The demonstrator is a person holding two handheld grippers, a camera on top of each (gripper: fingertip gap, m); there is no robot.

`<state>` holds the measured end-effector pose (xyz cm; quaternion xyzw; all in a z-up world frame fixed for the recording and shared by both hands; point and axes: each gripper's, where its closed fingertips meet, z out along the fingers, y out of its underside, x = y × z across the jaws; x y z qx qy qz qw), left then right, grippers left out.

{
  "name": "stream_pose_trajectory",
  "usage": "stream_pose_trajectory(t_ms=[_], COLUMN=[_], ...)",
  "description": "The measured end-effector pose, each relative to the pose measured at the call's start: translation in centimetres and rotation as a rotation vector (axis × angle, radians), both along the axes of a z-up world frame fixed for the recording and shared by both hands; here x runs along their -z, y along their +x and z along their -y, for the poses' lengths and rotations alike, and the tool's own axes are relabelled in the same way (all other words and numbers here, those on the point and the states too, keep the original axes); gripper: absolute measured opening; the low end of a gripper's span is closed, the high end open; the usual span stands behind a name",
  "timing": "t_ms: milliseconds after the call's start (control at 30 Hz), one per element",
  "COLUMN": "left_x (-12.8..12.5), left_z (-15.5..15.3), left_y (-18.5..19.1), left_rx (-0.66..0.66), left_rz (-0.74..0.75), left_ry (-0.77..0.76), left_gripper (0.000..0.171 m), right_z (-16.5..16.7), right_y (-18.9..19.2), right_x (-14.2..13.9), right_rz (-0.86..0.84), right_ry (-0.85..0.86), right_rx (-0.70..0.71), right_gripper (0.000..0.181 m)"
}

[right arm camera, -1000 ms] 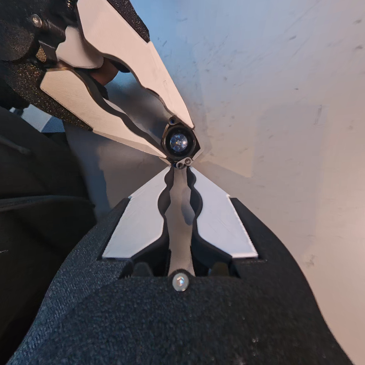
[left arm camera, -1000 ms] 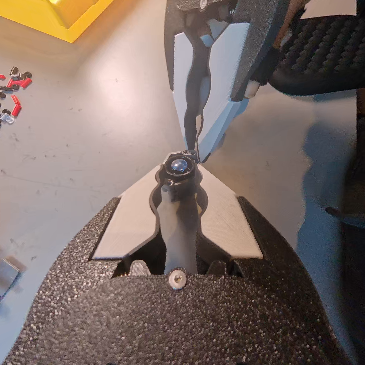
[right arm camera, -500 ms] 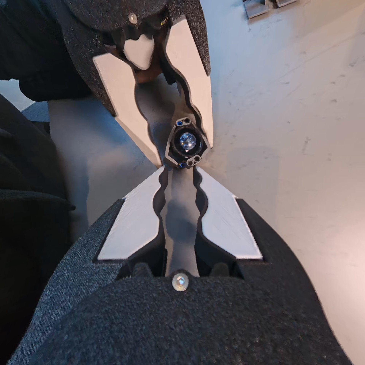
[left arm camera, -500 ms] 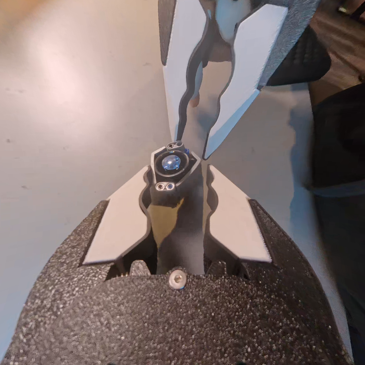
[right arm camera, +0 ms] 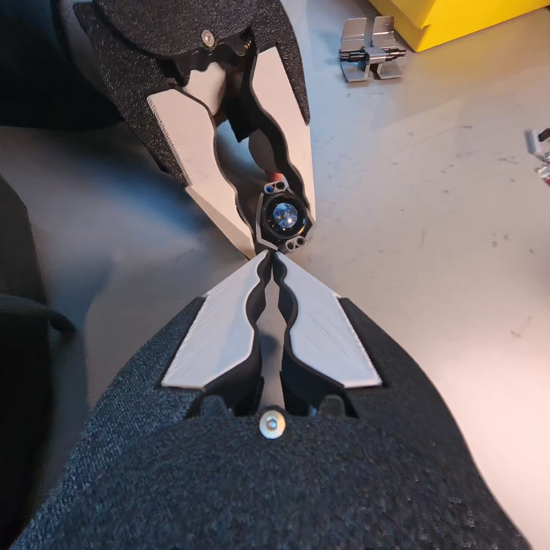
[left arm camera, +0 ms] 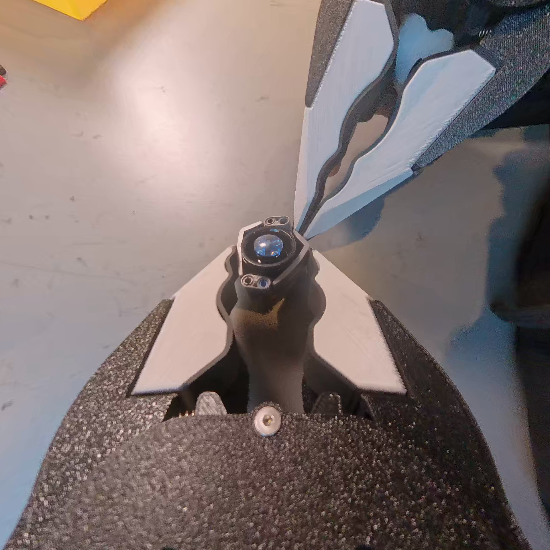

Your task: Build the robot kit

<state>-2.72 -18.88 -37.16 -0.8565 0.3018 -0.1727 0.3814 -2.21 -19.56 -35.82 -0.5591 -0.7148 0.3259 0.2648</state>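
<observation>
My left gripper [left arm camera: 272, 253] is shut on a small black and grey brick-built piece [left arm camera: 269, 250] with a clear blue dome in its middle, and holds it above the table. The same piece shows in the right wrist view [right arm camera: 284, 218] between the left gripper's fingers [right arm camera: 306, 178]. My right gripper [right arm camera: 272, 253] is shut with nothing between its pads. Its tips lie right by the piece's grey rim. In the left wrist view it [left arm camera: 303, 233] comes in from the upper right, its tips beside the piece's top right corner.
The pale, scuffed table [left arm camera: 134, 148] lies below. A yellow bin [right arm camera: 476, 20] stands at the back, with a grey block-shaped part [right arm camera: 369, 50] next to it. Small loose parts lie at the right edge [right arm camera: 541, 148]. Dark fabric fills the left of the right wrist view [right arm camera: 26, 268].
The left jaws opened around the piece, then closed on it again at a wider grip; the piece turned in the grasp. The right gripper let go of the piece's grey tab, opened, then shut on air.
</observation>
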Motion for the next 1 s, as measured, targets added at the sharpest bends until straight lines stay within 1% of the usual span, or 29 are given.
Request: stream_pose_trajectory(t_ms=[100,133,233,300,367,467,533,600,633,700,800,900,933,1000], left_x=[-0.1,-0.1,0.0,0.0,0.0,0.0,0.0,-0.1,-0.1,-0.4,-0.8,-0.8,-0.9,-0.8], left_z=[0.1,0.1,0.3,0.3,0.3,0.2,0.1,0.1,0.0,-0.1,-0.3,-0.4,-0.4,-0.4], left_y=[0.0,0.0,0.1,0.1,0.1,0.1,-0.1,-0.3,-0.4,-0.4,-0.5,-0.4,-0.4,-0.4], left_rx=[0.008,0.009,0.021,0.025,0.022,0.024,0.018,0.015,0.015,0.022,0.042,0.064,0.071,0.082], left_rz=[-0.018,-0.014,-0.042,-0.058,-0.07,-0.126,-0.161,-0.197,-0.215,-0.256,-0.345,-0.418,-0.431,-0.446], left_ry=[0.026,0.025,0.039,0.053,0.063,0.113,0.144,0.18,0.201,0.258,0.348,0.399,0.415,0.427], left_gripper=[0.045,0.045,0.045,0.045,0.045,0.045,0.045,0.045,0.045,0.045,0.046,0.046,0.045,0.046], right_z=[-0.3,-0.4,-0.6,-0.8,-0.6,0.0,-0.1,-0.5,-0.4,-0.3,-0.2,-0.1,-0.2,-0.1], right_y=[0.3,0.5,0.9,0.6,0.2,-0.2,-0.3,-0.4,-0.3,-0.3,-0.6,-1.0,-1.1,-1.2], right_x=[-0.1,-0.1,-1.0,-1.1,-1.4,-0.7,-0.8,-1.0,-1.0,-0.9,-0.9,-1.0,-0.9,-0.8], right_rz=[-0.001,-0.001,-0.032,-0.041,-0.071,-0.057,-0.078,-0.099,-0.102,-0.093,-0.103,-0.109,-0.106,-0.106], right_ry=[0.047,0.038,-0.03,-0.009,-0.005,-0.022,-0.018,-0.025,-0.036,-0.06,-0.085,-0.111,-0.113,-0.104], right_rx=[0.009,0.001,-0.025,-0.037,-0.046,-0.056,-0.051,-0.036,-0.04,-0.042,-0.036,-0.044,-0.049,-0.063], right_gripper=[0.0,0.009,0.022,0.032,0.032,0.031,0.027,0.027,0.029,0.042,0.045,0.042,0.035,0.035])
